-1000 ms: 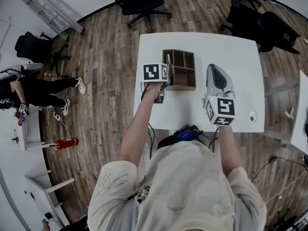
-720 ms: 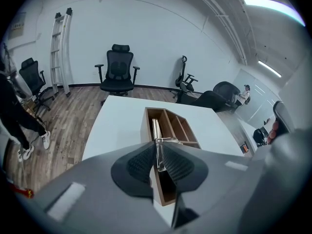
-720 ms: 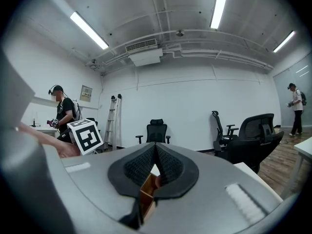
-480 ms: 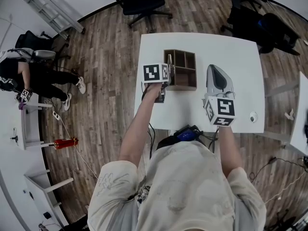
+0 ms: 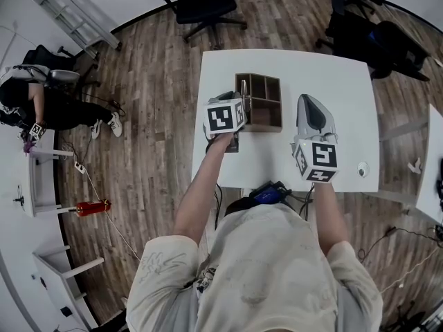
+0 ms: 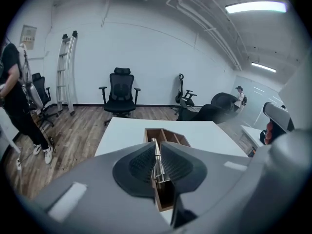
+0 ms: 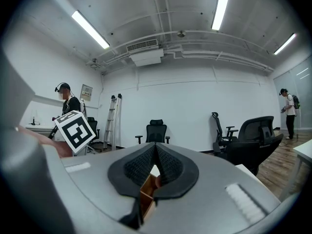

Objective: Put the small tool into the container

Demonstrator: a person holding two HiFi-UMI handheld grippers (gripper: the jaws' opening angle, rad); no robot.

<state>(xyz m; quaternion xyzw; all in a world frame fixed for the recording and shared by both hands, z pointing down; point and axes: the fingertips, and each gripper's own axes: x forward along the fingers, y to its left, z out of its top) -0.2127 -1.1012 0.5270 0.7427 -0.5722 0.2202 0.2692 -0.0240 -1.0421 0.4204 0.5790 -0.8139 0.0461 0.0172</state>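
Note:
A brown wooden container with several open compartments stands on the white table. My left gripper is at its left side, shut on a slim metal tool that stands upright over the left compartment. In the left gripper view the tool is pinched between the dark pads, with the container just beyond my left gripper. My right gripper hovers right of the container, shut and empty. In its own view my right gripper has a corner of the container showing below the pads.
A small round object lies near the table's right front corner. A dark blue-black device sits at the front edge by the person's body. Office chairs stand beyond the table's far side. A person stands off to the left.
My left gripper has tipped and shifted a little right toward the container with the tool. The right gripper stays put. The person at the left has moved.

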